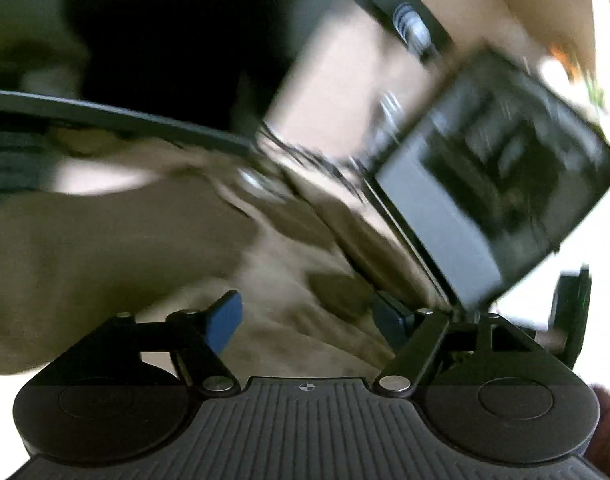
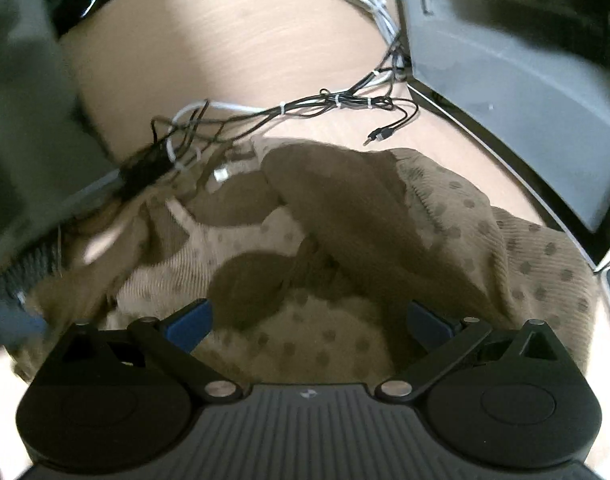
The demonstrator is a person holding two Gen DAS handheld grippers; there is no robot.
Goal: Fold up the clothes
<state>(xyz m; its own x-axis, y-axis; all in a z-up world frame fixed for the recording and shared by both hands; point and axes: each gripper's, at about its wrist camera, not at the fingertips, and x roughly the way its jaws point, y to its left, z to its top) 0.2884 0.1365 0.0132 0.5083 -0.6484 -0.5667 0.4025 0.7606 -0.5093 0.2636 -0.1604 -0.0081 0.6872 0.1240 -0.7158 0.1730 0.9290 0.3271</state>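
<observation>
A beige ribbed garment with brown dots (image 2: 485, 232) lies crumpled on a light wooden desk (image 2: 241, 44). In the right wrist view my right gripper (image 2: 309, 324) is open, its blue pads wide apart just above the cloth, nothing between them. In the left wrist view, which is blurred by motion, the same garment (image 1: 105, 248) fills the lower left. My left gripper (image 1: 311, 314) is open over the cloth, with no fabric pinched between its blue pads (image 1: 225, 320).
A bundle of black and white cables (image 2: 337, 100) lies on the desk just beyond the garment. A monitor (image 2: 517, 76) stands at the right and a dark keyboard (image 2: 37, 268) at the left. The left wrist view shows the monitor (image 1: 505, 176) tilted at the right.
</observation>
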